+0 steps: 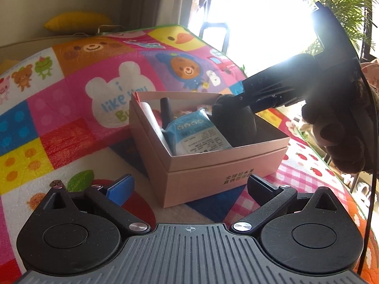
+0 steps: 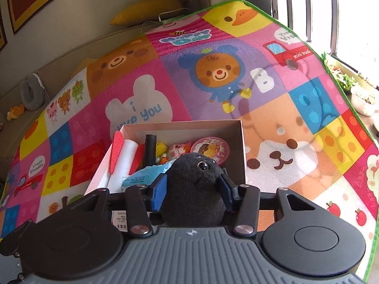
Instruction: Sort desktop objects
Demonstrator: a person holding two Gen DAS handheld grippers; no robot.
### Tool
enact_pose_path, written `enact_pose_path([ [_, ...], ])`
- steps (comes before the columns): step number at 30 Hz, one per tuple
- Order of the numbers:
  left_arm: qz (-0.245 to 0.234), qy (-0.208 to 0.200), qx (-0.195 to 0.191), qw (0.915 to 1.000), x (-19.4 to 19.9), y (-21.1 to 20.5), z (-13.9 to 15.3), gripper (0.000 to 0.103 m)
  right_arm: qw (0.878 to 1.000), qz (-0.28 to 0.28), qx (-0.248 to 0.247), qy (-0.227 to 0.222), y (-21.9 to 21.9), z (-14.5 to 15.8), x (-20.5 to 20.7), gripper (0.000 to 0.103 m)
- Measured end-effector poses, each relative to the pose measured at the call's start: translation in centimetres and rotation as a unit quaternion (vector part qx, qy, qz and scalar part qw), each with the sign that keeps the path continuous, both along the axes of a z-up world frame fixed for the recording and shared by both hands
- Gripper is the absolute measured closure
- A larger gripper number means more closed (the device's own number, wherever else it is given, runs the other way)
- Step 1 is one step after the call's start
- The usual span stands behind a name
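- This is a home, most likely a living room or a child's play space.
- A bright children's play mat [image 2: 213, 75] covers the surface, printed with cartoon bears, a duck, a small red truck and phrases such as "Happy Day".
- Beyond the mat's far edge a beige sofa [image 2: 71, 54] holds a yellow cushion [image 2: 146, 9] and a grey neck pillow [image 2: 30, 92].
- Framed pictures [image 2: 30, 0] hang on the wall above the sofa.
- Past the mat's right edge a sunlit window [image 2: 331, 11] has potted plants [image 2: 345, 80] along its sill, and a leafy palm [image 1: 341, 2] stands there.
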State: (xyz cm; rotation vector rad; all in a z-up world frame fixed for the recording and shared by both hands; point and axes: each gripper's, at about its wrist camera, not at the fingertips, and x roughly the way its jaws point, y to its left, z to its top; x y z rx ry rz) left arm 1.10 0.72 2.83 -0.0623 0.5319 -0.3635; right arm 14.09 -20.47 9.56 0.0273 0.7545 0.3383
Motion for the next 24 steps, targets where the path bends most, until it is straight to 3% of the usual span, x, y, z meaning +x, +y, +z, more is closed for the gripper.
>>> enact_pose_path([
  [3,0.002,0.002,-0.001,1.0,0.3,-0.3,0.0,0.0,1.0,-0.001,-0.005,-0.008,0.3,-1.0,1.0,0.052],
  [6,-0.001,0.003,0.003,1.0,0.2,-0.6,0.1,0.0,0.999,-0.016,0.044,0.026,-0.8,-1.7,2.5,0.048],
  [14,-0.005,0.009,0.005,0.9999,0.4,-1.4,0.0,0.0,0.996,0.014,0.063,0.06,-2.0,-1.8,0.1,0.045],
  [18,-0.007,0.01,0.01,0.9999,0.4,-1.9,0.1,0.0,0.996,0.014,0.073,0.05,-2.4,-2.1,-0.3,0.044],
  [21,-0.005,0.01,0.016,0.9998,0.2,-1.9,0.2,0.0,0.999,0.025,0.043,0.014,-1.2,-2.3,-0.8,0.031],
  [24,0.001,0.011,0.019,0.9997,0.2,-1.7,0.2,0.0,1.0,0.021,0.002,-0.005,0.5,-3.2,-0.7,0.031],
])
